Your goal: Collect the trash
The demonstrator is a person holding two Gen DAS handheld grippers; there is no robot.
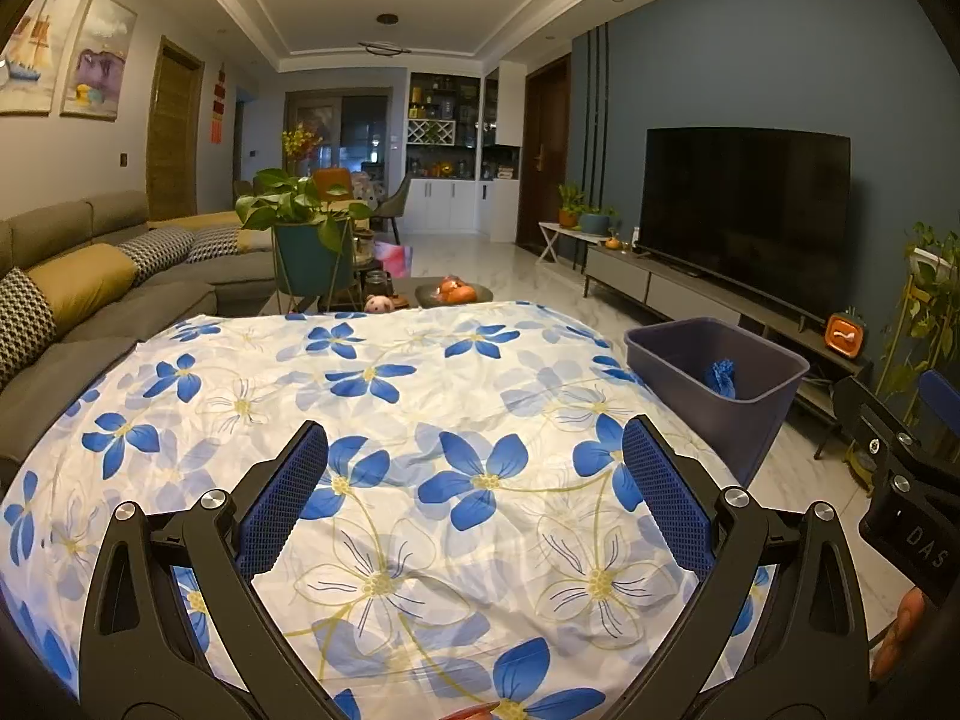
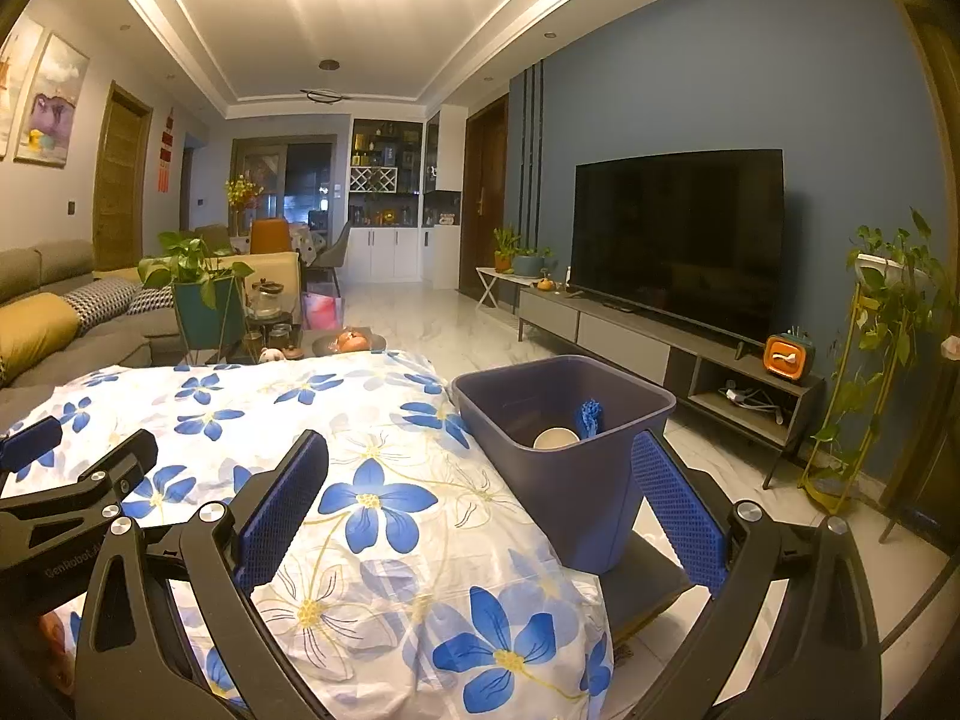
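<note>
A dark blue bin (image 1: 729,414) (image 2: 594,480) stands at the right edge of a table covered with a white cloth with blue flowers (image 1: 384,420) (image 2: 336,480). Inside the bin lie a crumpled blue piece (image 1: 720,378) (image 2: 590,417) and a pale round cup (image 2: 556,438). My left gripper (image 1: 474,450) hovers open over the cloth, nothing between its fingers. My right gripper (image 2: 480,468) is open too, its right finger beside the bin's near wall. The left gripper's body (image 2: 66,498) shows at the left of the right wrist view, and the right gripper's body (image 1: 900,480) at the right of the left wrist view.
A grey sofa with yellow and patterned cushions (image 1: 90,276) runs along the left. Beyond the table stand a potted plant (image 1: 306,222) and a low table with a fruit plate (image 1: 453,291). A TV (image 2: 678,240) on a long cabinet lines the right wall, with a plant stand (image 2: 870,360) near it.
</note>
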